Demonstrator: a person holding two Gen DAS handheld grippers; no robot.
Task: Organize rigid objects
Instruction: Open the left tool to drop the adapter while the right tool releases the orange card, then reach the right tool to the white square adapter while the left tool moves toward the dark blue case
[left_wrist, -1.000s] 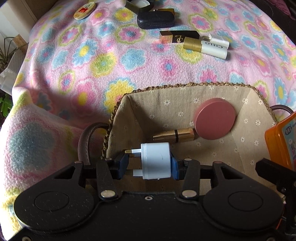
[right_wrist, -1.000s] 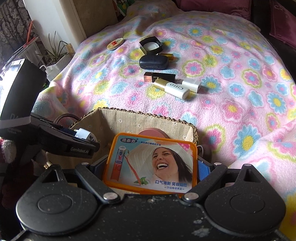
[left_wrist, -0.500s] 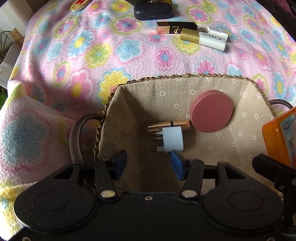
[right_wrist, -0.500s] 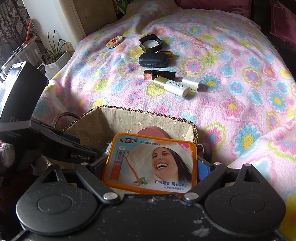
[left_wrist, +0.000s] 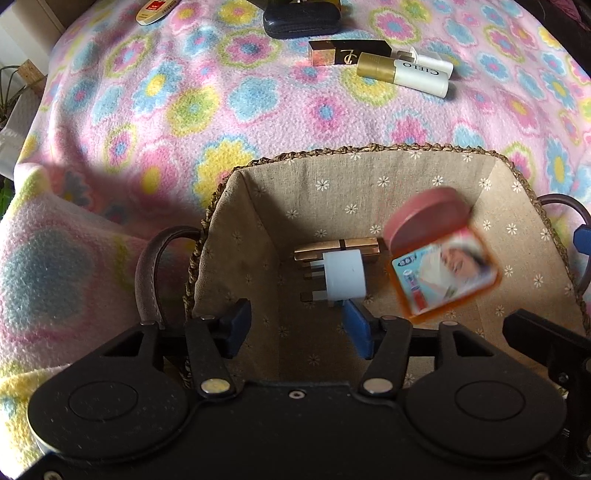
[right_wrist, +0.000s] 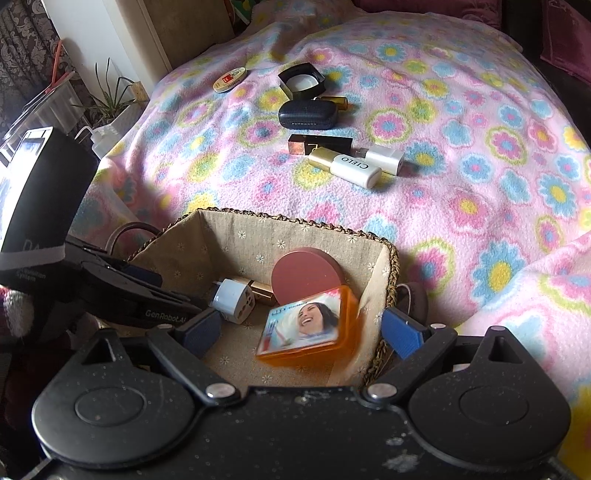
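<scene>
Left gripper (left_wrist: 295, 320): jaws spread apart, holding nothing, above the basket (left_wrist: 369, 148).
White plug adapter (left_wrist: 344, 275): lay on the basket floor, prongs pointing left, against a gold tube (left_wrist: 338, 245).
Orange box (right_wrist: 308, 325): blurred, printed with a laughing woman, tilted inside the basket beside a pink round disc (right_wrist: 306, 273).
Right gripper (right_wrist: 301, 332): jaws wide, empty.

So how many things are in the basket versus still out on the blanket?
In the basket: 4 (plug adapter, gold tube, pink round compact, orange box).
On the blanket: 7.
Total: 11.
</scene>
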